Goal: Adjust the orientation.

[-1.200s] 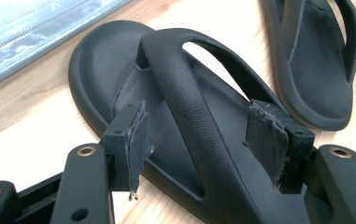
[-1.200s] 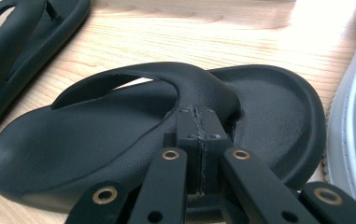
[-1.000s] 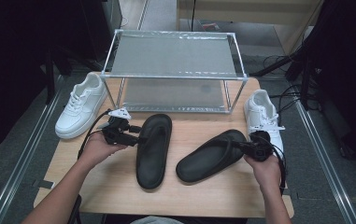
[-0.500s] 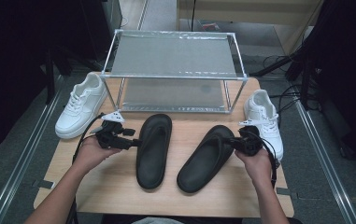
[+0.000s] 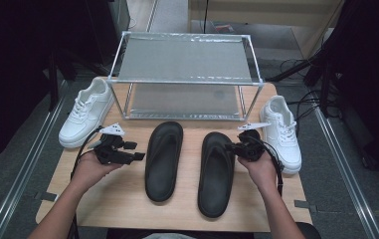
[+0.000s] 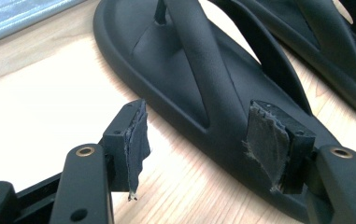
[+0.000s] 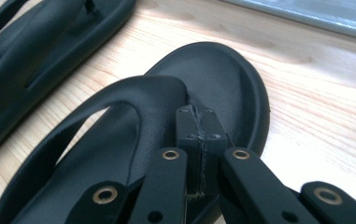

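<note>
Two black flip-flops lie side by side on the wooden table (image 5: 127, 204), toes toward the rack. My left gripper (image 5: 138, 156) sits just left of the left flip-flop (image 5: 163, 159), jaws open. In the left gripper view, that gripper (image 6: 203, 140) has one pad (image 6: 137, 135) over bare wood and the other over the left flip-flop's (image 6: 189, 79) rim, gripping nothing. My right gripper (image 5: 232, 148) is at the right flip-flop (image 5: 217, 172). In the right gripper view, the right gripper (image 7: 199, 123) is shut at the strap (image 7: 133, 102) beside the toe post; the strap's right branch is hidden under the jaws.
A metal-framed rack (image 5: 187, 79) with mesh shelves stands at the back of the table. One white sneaker (image 5: 85, 117) lies at its left, another white sneaker (image 5: 281, 132) at its right, close to my right hand. Bare wood lies in front of the flip-flops.
The right flip-flop has swung from a slant to nearly parallel with the left one, moving with my right gripper. My left gripper has drawn back a little from the left flip-flop.
</note>
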Motion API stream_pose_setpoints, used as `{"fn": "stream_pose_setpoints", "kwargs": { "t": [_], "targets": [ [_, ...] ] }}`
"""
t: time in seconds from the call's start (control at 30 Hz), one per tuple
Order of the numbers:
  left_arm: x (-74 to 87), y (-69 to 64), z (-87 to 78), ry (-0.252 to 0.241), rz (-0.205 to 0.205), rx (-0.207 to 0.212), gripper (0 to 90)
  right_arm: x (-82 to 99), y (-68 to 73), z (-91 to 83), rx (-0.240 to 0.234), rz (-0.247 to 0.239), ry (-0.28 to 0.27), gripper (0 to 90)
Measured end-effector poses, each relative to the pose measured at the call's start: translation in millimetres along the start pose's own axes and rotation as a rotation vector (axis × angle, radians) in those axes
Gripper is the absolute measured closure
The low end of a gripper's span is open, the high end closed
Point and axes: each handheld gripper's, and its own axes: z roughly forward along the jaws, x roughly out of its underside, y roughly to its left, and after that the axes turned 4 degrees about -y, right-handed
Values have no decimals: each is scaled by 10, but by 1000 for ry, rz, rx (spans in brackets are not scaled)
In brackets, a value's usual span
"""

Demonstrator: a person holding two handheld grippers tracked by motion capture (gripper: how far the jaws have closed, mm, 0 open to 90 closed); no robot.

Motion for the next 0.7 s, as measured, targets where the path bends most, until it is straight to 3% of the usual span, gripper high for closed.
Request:
{"fn": "stream_pose_setpoints", "kwargs": {
  "t": [0.3, 0.7],
  "targets": [
    [12, 9, -8, 0, -1, 1, 391, -6, -11, -106, -10, 8, -37, 900],
    [-123, 20, 122, 6, 16, 30, 397, 145, 124, -298, -34, 0, -52, 900]
  ]
}}
